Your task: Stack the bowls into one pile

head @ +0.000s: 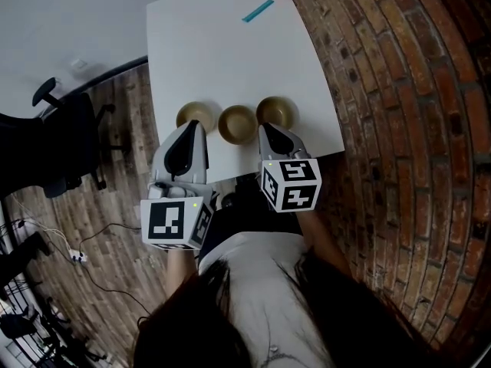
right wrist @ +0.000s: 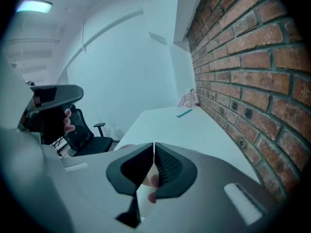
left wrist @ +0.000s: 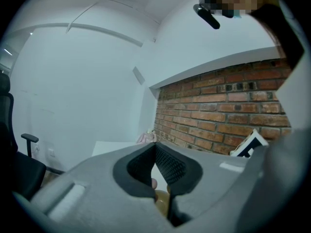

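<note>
Head view: left bowl point(head: 196, 116), middle bowl point(head: 237, 123), right bowl point(head: 277, 111), brass, unstacked, in a row by near edge of tabletop point(head: 230, 52) | left tool point(head: 194, 126) over left bowl, jaws tip to tip, holding nothing | right tool point(head: 268, 129) over right bowl, jaws together, empty

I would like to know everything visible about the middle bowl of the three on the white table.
The middle bowl is round, golden-brown with a metallic look, upright and apparently empty. It rests on the white table near its front edge, between the left bowl and the right bowl. Nothing else is seen touching it.
</note>
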### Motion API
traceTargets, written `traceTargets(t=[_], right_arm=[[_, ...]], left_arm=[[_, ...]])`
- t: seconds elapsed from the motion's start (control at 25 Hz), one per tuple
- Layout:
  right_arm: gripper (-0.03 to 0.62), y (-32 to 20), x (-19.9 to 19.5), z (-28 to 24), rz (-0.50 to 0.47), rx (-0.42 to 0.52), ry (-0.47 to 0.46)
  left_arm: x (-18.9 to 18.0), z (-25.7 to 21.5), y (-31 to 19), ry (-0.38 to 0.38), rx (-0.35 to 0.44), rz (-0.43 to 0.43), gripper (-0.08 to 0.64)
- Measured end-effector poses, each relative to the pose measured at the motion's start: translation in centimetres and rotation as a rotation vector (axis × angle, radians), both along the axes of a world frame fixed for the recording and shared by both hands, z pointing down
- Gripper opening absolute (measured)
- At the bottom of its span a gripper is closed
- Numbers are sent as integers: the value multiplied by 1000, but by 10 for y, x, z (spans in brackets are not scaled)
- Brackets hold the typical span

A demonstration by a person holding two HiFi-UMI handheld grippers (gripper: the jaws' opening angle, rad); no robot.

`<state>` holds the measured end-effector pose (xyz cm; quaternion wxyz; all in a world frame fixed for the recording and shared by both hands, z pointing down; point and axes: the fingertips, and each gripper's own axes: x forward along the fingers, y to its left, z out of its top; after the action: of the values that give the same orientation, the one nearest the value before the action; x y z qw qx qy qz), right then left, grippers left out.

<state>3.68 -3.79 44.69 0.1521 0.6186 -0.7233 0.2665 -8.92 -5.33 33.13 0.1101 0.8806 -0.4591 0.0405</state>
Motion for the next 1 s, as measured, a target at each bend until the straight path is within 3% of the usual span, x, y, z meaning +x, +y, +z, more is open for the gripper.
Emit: traceTargets(t=[1.0], right_arm=[[46,-6,0,95,27,-227,-71]], left_arm=[[7,32,-19,-61,-95,-4,2]])
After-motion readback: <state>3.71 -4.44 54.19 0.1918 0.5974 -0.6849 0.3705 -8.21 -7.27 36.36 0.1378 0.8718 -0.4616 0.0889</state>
